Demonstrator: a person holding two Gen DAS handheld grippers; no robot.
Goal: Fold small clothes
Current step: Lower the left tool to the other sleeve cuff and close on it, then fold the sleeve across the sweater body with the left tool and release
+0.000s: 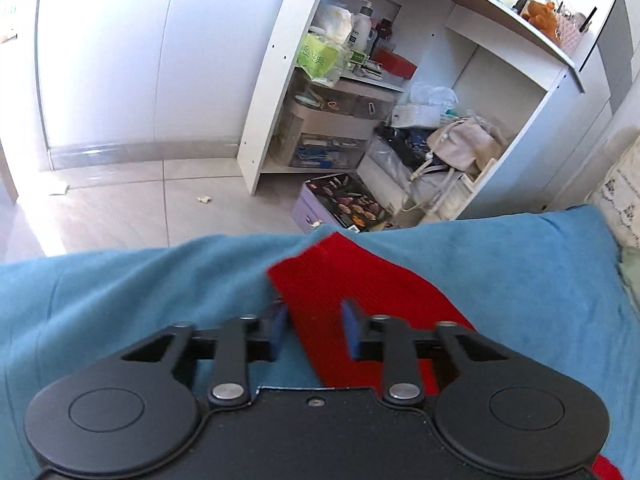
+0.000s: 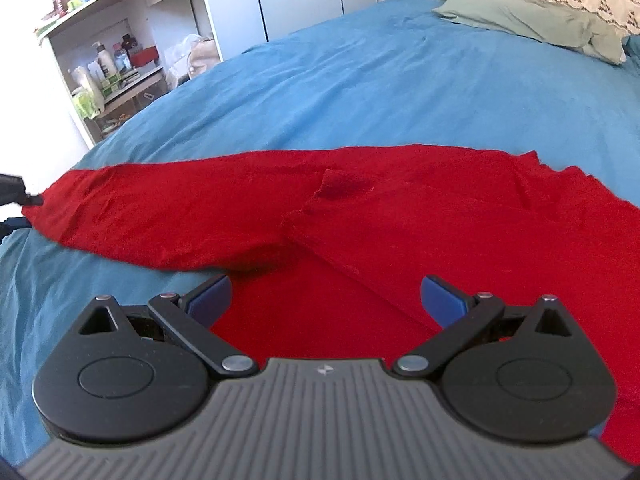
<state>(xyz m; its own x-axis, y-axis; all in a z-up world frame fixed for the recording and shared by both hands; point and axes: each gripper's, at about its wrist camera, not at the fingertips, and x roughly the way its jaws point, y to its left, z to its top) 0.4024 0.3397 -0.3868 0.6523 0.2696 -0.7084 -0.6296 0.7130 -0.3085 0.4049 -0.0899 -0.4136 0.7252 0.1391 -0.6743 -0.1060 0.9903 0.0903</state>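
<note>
Garment: red sweater (image 2: 400,216) lies spread flat on the blue bedsheet (image 2: 360,80), one sleeve stretched toward 9 o'clock.
Left gripper (image 1: 314,320): fingers apart, released, over the sleeve end.
Right gripper (image 2: 326,294): fingers wide apart, holding nothing, above the sweater body.
Background: green pillow (image 2: 532,20) at 1 o'clock; white shelf (image 1: 400,92).

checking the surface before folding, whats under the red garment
The red garment lies spread on a blue bedsheet, which shows all around it. Whatever is directly beneath the red fabric is covered and cannot be seen.
</note>
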